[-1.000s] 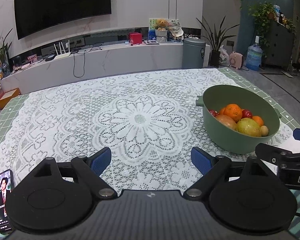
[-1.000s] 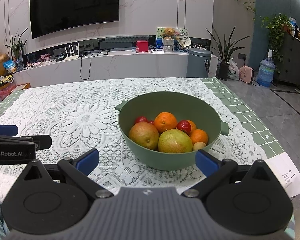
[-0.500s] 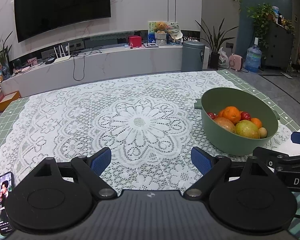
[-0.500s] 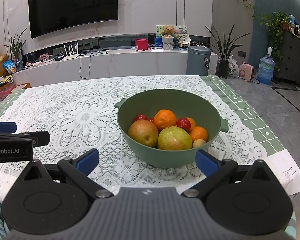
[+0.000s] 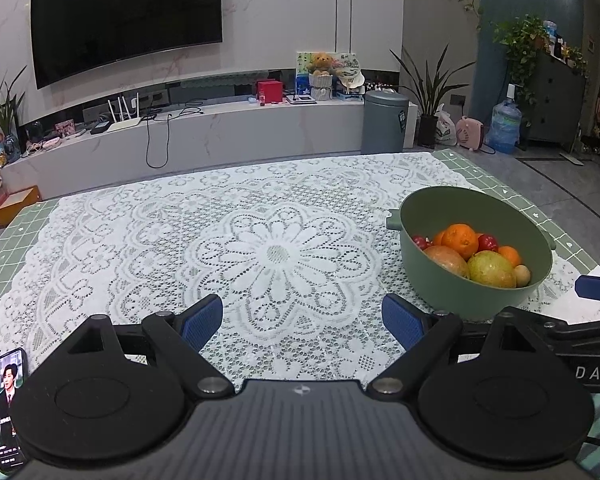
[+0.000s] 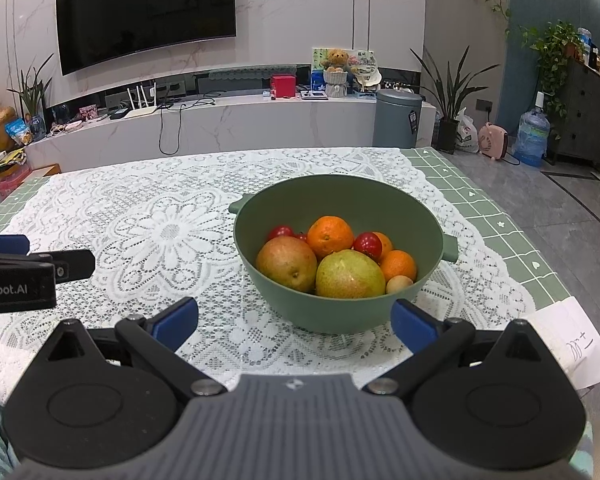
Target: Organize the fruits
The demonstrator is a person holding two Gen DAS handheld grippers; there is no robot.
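Observation:
A green bowl stands on the lace tablecloth, straight ahead in the right wrist view and at the right in the left wrist view. It holds two large pears, several oranges, small red fruits and a small pale fruit. My right gripper is open and empty, just short of the bowl's near side. My left gripper is open and empty over the lace cloth, left of the bowl.
A phone with a lit screen lies at the table's near left corner. A paper note lies at the near right edge. The green checked table cover ends at the right, with floor beyond.
Both grippers have drawn back a little from the bowl and risen slightly. Both stay open and empty. The bowl and fruit have not moved.

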